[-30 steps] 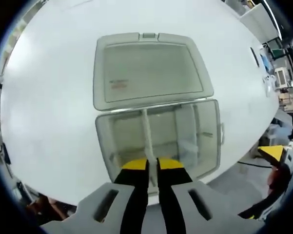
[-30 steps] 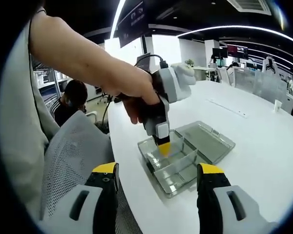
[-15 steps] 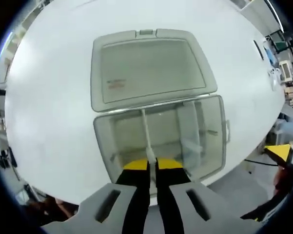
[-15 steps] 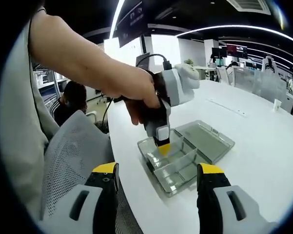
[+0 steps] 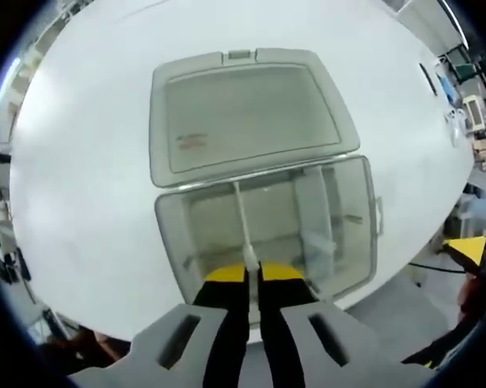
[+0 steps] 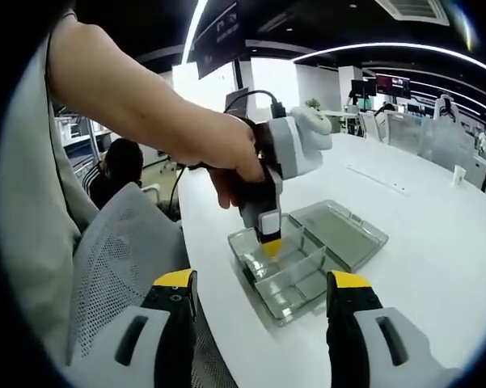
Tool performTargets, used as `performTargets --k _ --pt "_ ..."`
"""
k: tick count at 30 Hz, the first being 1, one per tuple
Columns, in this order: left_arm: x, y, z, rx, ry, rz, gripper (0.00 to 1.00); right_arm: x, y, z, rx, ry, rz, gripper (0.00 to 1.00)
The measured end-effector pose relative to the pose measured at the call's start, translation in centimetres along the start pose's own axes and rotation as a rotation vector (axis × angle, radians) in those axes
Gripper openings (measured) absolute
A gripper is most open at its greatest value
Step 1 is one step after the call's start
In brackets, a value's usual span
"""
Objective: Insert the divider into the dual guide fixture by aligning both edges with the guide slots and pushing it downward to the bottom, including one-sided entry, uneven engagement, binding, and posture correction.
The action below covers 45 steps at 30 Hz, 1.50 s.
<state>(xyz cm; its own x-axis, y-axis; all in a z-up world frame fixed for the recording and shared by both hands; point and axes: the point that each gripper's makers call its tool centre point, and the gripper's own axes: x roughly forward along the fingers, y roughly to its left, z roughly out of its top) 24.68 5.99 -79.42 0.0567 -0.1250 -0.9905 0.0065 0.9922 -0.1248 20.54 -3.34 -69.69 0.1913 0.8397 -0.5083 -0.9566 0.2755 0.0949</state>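
Observation:
A clear plastic box (image 5: 356,234) with its lid (image 5: 243,113) folded open lies on the white table. My left gripper (image 5: 253,273) is shut on the near top edge of a thin clear divider (image 5: 242,222) that stands across the box's left part. A second divider (image 5: 315,214) stands to its right. In the right gripper view, a hand holds the left gripper (image 6: 270,247) down into the box (image 6: 295,283), near its table-edge end. My right gripper (image 6: 259,283) is open, held back off the table edge with nothing between its jaws.
The white table (image 5: 81,162) stretches wide around the box. A mesh chair back (image 6: 121,242) stands by the table edge below my right gripper. A seated person (image 6: 123,166) and office desks and chairs sit in the background.
The left gripper view has shifted slightly, the box sitting a touch higher and wider. The divider stays gripped. My right gripper has not moved.

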Motion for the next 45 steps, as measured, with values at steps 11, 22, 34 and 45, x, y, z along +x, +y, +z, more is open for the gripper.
performTargets --k 11,22,34,45 --pt "-0.1 0.1 -0.1 0.019 -0.012 -0.007 0.00 -0.5 0.0 0.1 -0.009 0.010 -0.009 0.62" --pt "0.0 0.0 0.0 0.010 -0.025 0.009 0.00 -1.1 0.4 -0.2 -0.023 0.032 -0.012 0.62" --pt "-0.8 -0.3 0.3 0.080 -0.100 -0.079 0.10 -1.5 0.6 0.1 -0.040 0.046 -0.017 0.63" --pt "-2.2 -0.2 0.4 0.085 -0.223 -0.164 0.35 -1.9 0.8 -0.1 -0.033 0.059 -0.021 0.64"
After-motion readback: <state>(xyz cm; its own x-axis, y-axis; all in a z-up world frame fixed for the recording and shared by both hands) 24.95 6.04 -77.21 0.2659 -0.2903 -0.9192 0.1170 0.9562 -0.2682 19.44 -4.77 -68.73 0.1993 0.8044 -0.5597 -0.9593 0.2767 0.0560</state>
